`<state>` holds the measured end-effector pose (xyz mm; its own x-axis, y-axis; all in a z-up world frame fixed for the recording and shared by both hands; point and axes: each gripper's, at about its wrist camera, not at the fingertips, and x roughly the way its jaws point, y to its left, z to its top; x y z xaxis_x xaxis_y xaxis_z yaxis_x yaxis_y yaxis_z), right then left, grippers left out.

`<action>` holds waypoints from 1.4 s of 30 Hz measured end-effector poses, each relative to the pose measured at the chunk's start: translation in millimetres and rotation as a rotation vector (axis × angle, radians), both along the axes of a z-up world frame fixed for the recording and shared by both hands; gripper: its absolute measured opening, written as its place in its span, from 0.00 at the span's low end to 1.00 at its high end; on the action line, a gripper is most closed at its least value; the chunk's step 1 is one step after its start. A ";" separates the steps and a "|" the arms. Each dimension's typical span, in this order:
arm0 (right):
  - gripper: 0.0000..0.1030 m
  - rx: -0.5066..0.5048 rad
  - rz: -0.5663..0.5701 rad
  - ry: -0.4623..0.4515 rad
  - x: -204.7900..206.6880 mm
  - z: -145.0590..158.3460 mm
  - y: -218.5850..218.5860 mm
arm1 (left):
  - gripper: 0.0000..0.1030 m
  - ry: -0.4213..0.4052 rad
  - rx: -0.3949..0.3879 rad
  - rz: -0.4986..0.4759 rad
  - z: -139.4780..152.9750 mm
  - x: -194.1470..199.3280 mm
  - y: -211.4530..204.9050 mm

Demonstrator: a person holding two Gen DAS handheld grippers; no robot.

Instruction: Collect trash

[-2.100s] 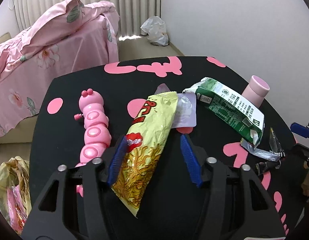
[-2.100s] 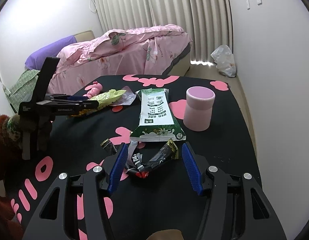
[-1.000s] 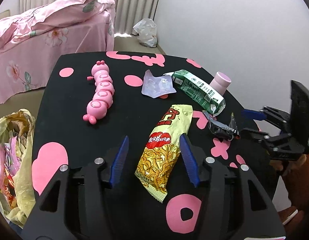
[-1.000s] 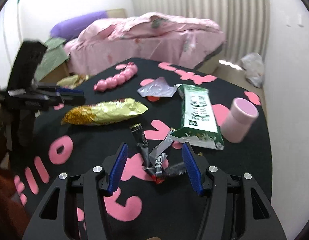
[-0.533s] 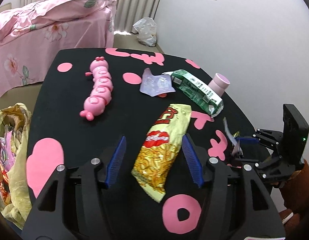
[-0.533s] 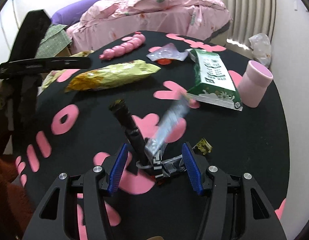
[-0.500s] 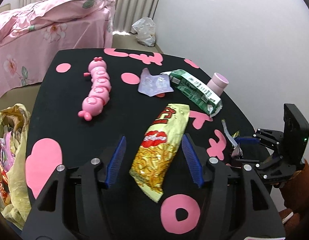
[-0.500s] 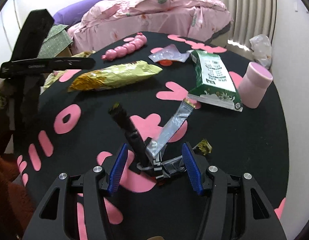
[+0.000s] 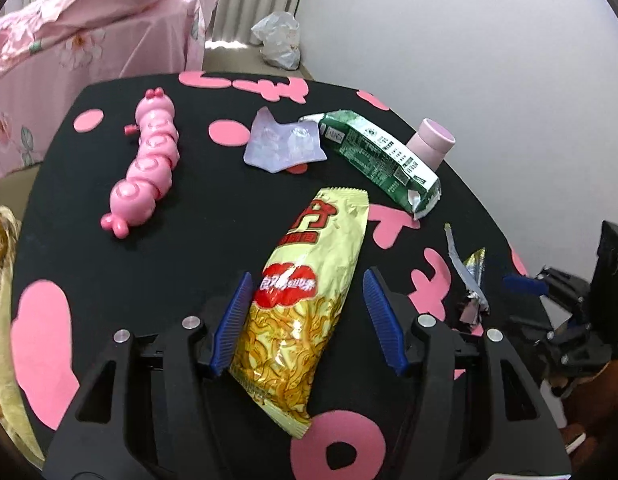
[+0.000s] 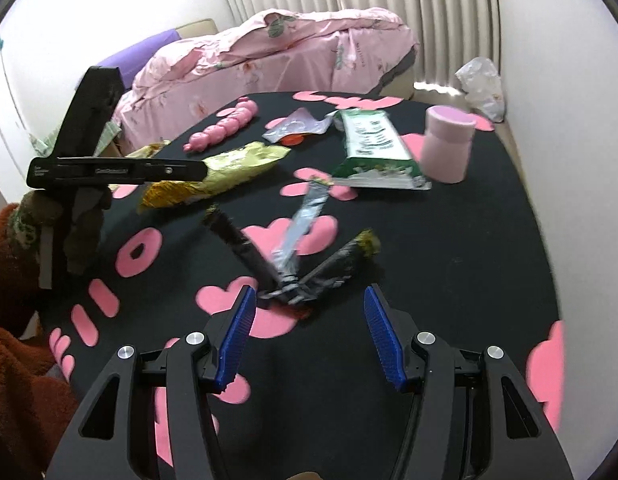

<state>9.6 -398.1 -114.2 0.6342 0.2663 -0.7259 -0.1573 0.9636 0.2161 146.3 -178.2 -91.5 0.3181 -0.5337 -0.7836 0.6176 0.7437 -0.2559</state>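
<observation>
A yellow snack bag (image 9: 309, 292) lies on the black table, its lower half between the open jaws of my left gripper (image 9: 307, 320); it also shows in the right wrist view (image 10: 213, 178). A torn black and silver wrapper (image 10: 297, 256) lies just ahead of my open right gripper (image 10: 307, 336), not between the pads; it shows in the left wrist view (image 9: 467, 280). A green and white carton (image 9: 381, 160) and a clear plastic blister (image 9: 285, 144) lie farther back.
A pink caterpillar toy (image 9: 147, 164) lies at the left, a pink cup (image 9: 431, 146) at the right rim. A yellow trash bag (image 9: 3, 320) hangs beside the table's left edge. A pink-covered bed (image 10: 277, 48) stands behind.
My right gripper has pulled back from the black and silver wrapper, which has spread out on the table. My left gripper has moved closer around the yellow snack bag.
</observation>
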 end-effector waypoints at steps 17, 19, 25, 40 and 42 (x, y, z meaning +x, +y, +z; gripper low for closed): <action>0.18 0.042 -0.023 0.013 34.4 -8.1 5.0 | 0.53 -0.008 -0.019 -0.085 15.6 -25.3 10.7; 0.18 0.038 -0.033 0.004 30.8 -6.0 1.7 | 0.53 -0.008 -0.023 -0.076 18.9 -19.9 8.6; 0.18 0.013 -0.066 -0.019 24.3 -1.3 -6.3 | 0.53 0.004 -0.001 -0.110 25.6 8.4 -16.4; 0.18 -0.017 -0.071 -0.108 15.6 24.4 -3.3 | 0.13 -0.143 0.061 -0.057 52.8 -2.4 -26.2; 0.18 -0.027 -0.069 -0.128 16.3 32.1 -0.5 | 0.13 -0.168 0.040 -0.053 65.2 -8.4 -18.8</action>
